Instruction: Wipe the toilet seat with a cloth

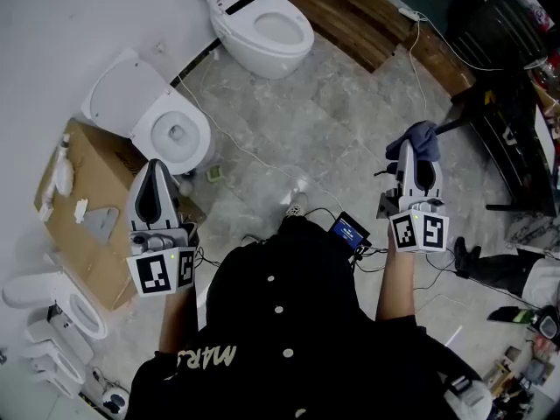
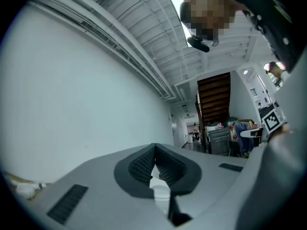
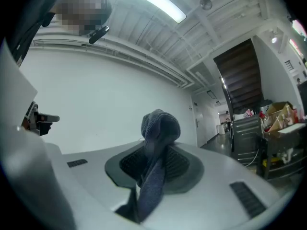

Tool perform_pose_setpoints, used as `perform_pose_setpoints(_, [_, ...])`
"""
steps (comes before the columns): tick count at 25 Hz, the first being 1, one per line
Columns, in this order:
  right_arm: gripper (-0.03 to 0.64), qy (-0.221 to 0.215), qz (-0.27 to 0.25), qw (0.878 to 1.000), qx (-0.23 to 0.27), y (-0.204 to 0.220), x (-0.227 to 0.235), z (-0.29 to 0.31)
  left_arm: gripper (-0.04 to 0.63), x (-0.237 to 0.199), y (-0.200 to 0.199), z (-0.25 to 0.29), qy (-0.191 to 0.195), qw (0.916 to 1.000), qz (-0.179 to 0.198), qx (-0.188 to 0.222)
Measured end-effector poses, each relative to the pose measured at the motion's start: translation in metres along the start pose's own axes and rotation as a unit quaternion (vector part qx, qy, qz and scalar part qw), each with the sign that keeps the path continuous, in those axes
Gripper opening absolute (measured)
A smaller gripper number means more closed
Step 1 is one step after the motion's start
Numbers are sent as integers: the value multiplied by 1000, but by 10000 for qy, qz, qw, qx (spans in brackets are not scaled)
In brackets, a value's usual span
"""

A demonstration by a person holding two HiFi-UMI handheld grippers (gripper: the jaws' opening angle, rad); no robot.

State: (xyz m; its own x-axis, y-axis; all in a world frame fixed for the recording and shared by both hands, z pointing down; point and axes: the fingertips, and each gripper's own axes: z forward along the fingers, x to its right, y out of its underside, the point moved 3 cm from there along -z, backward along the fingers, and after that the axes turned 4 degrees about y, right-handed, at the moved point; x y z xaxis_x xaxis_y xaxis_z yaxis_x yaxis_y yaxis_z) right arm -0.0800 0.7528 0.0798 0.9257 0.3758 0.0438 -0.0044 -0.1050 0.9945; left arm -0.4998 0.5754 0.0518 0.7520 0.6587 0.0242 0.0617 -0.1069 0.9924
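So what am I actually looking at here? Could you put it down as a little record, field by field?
Place: grey tiled floor with several white toilets
Person: seen from above, standing, a gripper in each hand
Left gripper: jaws together, nothing between them
Right gripper: shut on a blue-grey cloth
Toilet at left: lid up, beside a cardboard box
Toilet at top: farther off
Wiping: not begun; the cloth is held in the air, away from both toilets
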Motion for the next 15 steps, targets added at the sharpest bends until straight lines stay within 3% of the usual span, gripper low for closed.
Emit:
perform_pose_setpoints(5, [87,136,105,9998,119,-1,22,17,8,12,2,26,-6,10000,2,3])
perform_pose_setpoints(15, [87,-129,269,9995,128,3,81,59,8,63,2,78,-136,9999,-8,12])
